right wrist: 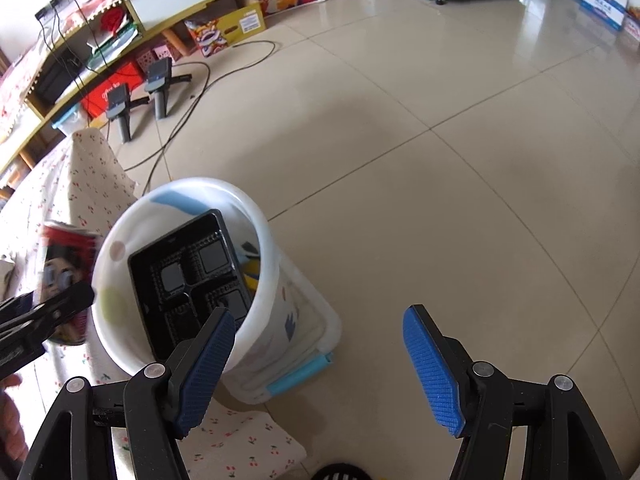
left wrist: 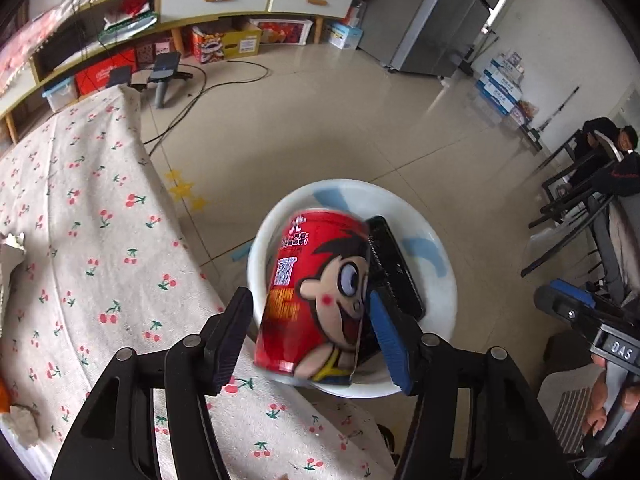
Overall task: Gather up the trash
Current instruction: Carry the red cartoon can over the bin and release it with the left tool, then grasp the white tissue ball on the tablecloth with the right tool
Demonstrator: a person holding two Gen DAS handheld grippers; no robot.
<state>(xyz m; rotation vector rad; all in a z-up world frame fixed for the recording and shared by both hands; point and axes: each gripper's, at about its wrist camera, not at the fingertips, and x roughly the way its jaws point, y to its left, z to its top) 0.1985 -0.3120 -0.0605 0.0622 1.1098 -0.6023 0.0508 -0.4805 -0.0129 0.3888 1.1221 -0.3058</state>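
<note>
The left gripper (left wrist: 310,334) is open, with a red can (left wrist: 316,296) between its fingers. The can looks blurry, so it is hard to tell if a finger touches it. The can is over the near rim of the white bin (left wrist: 436,240). A black tray (right wrist: 188,280) stands inside the bin. The right gripper (right wrist: 320,368) is wide open and holds nothing. The cherry tablecloth (left wrist: 80,220) lies to the left.

The can (left wrist: 316,296) is red with a cartoon face. At its nine o'clock, the cloth (left wrist: 80,216) is beige with red cherries. The bin (right wrist: 264,264) is white with blue patches.
</note>
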